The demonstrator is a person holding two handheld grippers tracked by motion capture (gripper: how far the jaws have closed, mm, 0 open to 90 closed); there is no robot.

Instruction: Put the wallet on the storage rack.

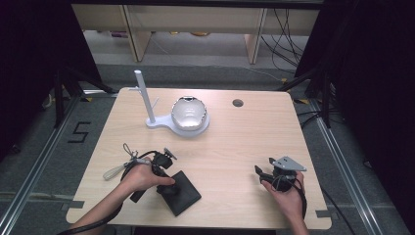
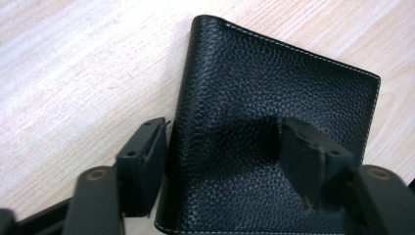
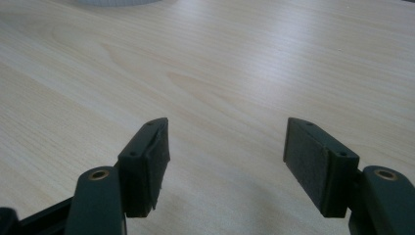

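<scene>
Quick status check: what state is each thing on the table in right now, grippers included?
wallet: folded shut, flat on the table, one edge between the left jaws.
left gripper: open, one jaw beside the wallet, one over it.
right gripper: open, nothing between the jaws.
shiny bowl: upside down on the white stand's base.

Bare tabletop (image 3: 225, 73) ahead of the right gripper's (image 3: 226, 161) fingers, but the black leather wallet (image 2: 274, 98) sits right between the left gripper's (image 2: 230, 161) fingers.

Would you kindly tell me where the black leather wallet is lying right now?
In the high view the black leather wallet lies on the table's near-left part, under the left gripper, whose open jaws straddle its folded edge.
</scene>
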